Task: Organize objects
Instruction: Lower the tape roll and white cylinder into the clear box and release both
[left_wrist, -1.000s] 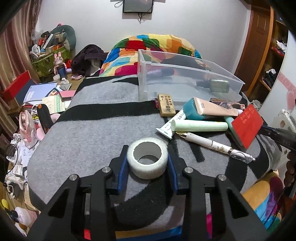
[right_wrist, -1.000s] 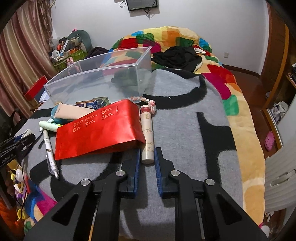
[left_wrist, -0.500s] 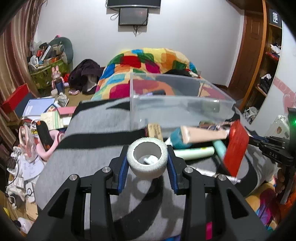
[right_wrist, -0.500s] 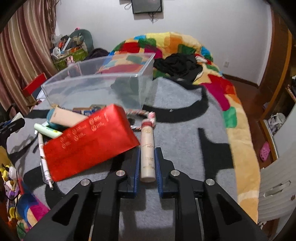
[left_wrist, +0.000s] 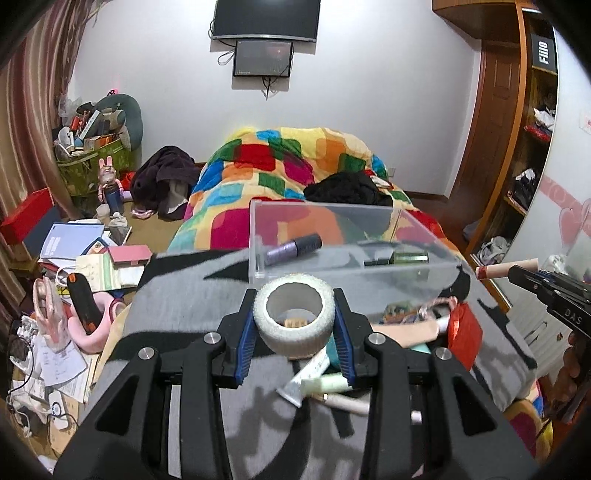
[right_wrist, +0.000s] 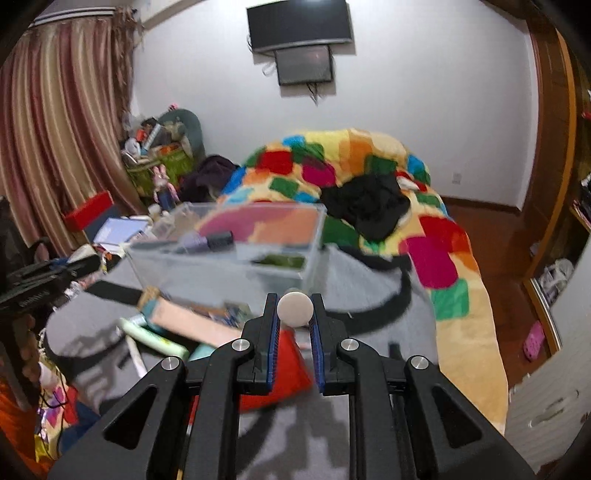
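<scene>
Left hand-held gripper (left_wrist: 294, 325) clamps tape roll (left_wrist: 294, 318), right (right_wrist: 294, 314) tube (right_wrist: 295, 308)

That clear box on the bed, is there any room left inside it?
Yes. The clear box holds only a purple tube at its left and a green bottle at its right; the floor between is bare. In front, the pile is crowded.

light: even indoor | edges: fisheye bend, dark corners | blur: right view smeared

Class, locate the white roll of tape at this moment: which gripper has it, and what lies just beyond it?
In the left wrist view, the white roll of tape sits clamped in the left gripper, just before the clear plastic bin.
</scene>
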